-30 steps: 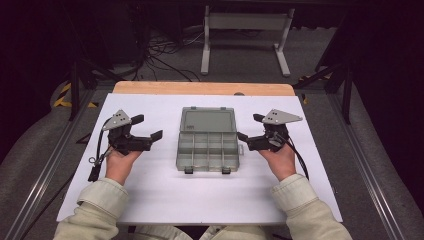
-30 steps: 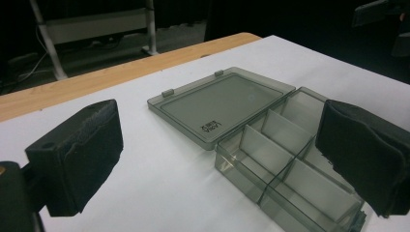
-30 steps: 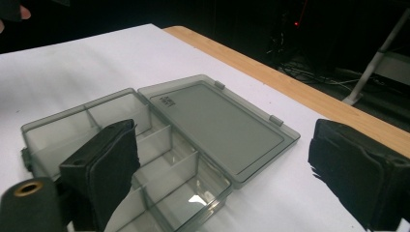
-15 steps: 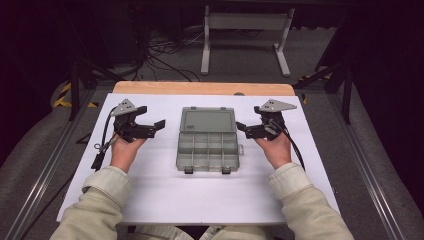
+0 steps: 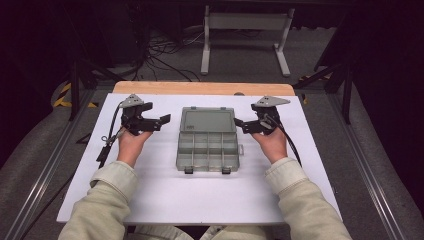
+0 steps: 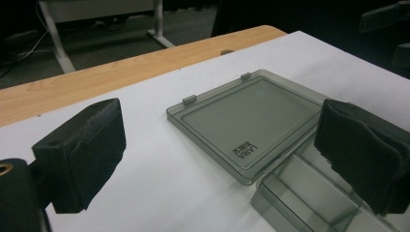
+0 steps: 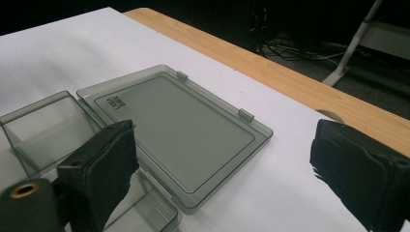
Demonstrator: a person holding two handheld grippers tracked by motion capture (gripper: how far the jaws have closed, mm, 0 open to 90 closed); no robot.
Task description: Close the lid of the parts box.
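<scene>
An open grey organizer box [image 5: 207, 138] lies between the left tool [image 5: 161, 121] and right tool [image 5: 241, 124].

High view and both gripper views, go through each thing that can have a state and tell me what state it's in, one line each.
Organizer box: open, compartments look empty.
Lid: folded back, lying flat on the white board.
Left gripper: open, holding nothing, left of the lid.
Right gripper: open, holding nothing, right of the lid.
</scene>
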